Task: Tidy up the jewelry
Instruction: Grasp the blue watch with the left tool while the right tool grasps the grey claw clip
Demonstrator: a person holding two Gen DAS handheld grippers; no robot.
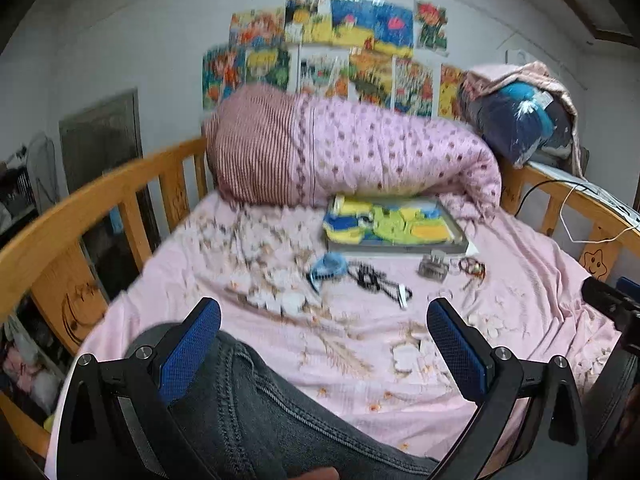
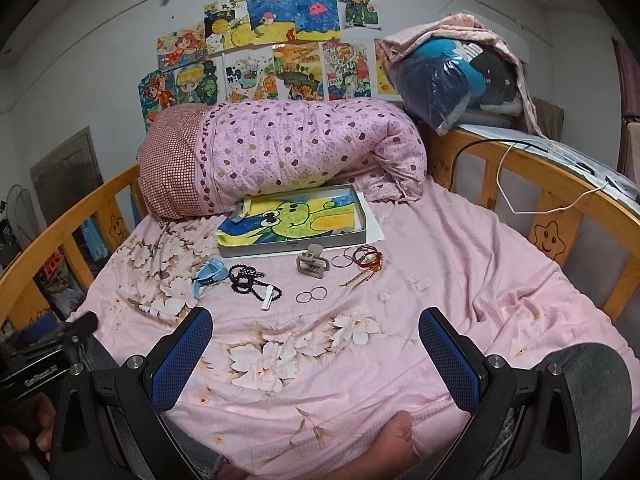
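A shallow grey box (image 2: 256, 253) lined with a green cartoon drawing lies on the pink bed sheet; it also shows in the left wrist view (image 1: 394, 249). In front of it lie a blue watch (image 2: 208, 274), a black bead string (image 2: 246, 278), a grey hair clip (image 2: 311, 265), two thin rings (image 2: 311, 294), red and thin bangles (image 2: 362, 258) and a small chain (image 2: 354, 280). My right gripper (image 2: 316, 332) is open and empty, short of the jewelry. My left gripper (image 1: 324, 332) is open and empty, above a jeans-clad leg (image 1: 256, 400).
A rolled pink dotted quilt (image 2: 288, 152) lies behind the box. Wooden bed rails (image 2: 552, 184) run along both sides. A bag of clothes (image 2: 452, 76) sits at the back right. A white cable (image 2: 532, 210) hangs on the right rail. A bare foot (image 2: 394, 436) lies between my right fingers.
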